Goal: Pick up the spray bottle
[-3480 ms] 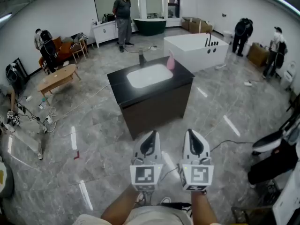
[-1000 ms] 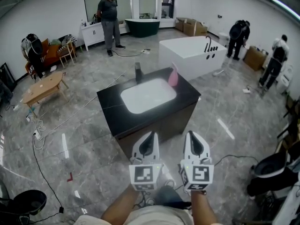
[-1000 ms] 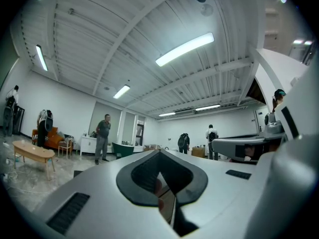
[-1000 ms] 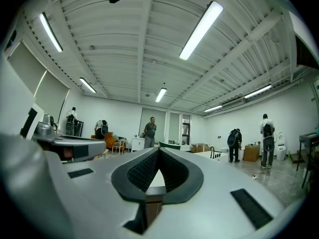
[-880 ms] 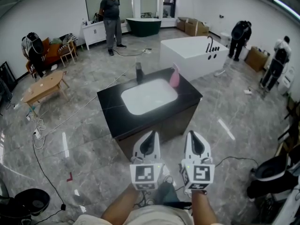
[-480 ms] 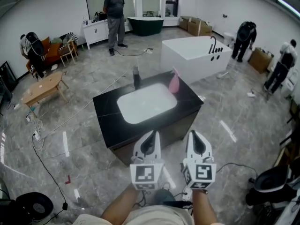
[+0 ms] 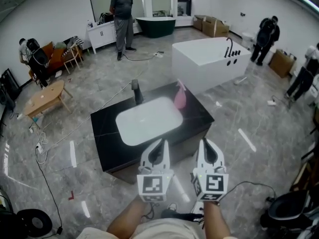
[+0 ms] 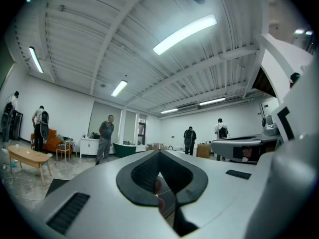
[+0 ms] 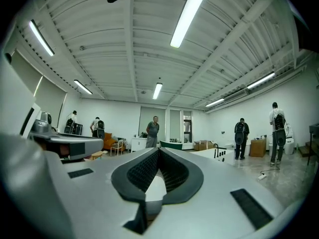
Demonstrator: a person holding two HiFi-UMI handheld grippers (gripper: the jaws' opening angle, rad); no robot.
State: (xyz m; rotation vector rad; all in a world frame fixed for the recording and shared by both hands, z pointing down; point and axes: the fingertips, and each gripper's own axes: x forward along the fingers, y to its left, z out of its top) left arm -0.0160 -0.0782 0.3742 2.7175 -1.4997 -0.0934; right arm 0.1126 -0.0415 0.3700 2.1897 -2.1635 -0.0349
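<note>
Pink spray bottle [image 7: 180, 97] stands upright on the black counter [image 7: 103, 133], at the centre of the head view. It is just beside the upper right edge of the white sink basin [image 7: 149, 121], with a dark faucet [image 7: 135, 91] at the basin's upper left. Left gripper [image 7: 160, 143] and right gripper [image 7: 205, 143] are side by side at lower centre, short of the counter and well apart from the bottle. Both pairs of jaws are closed together, holding nothing.
</note>
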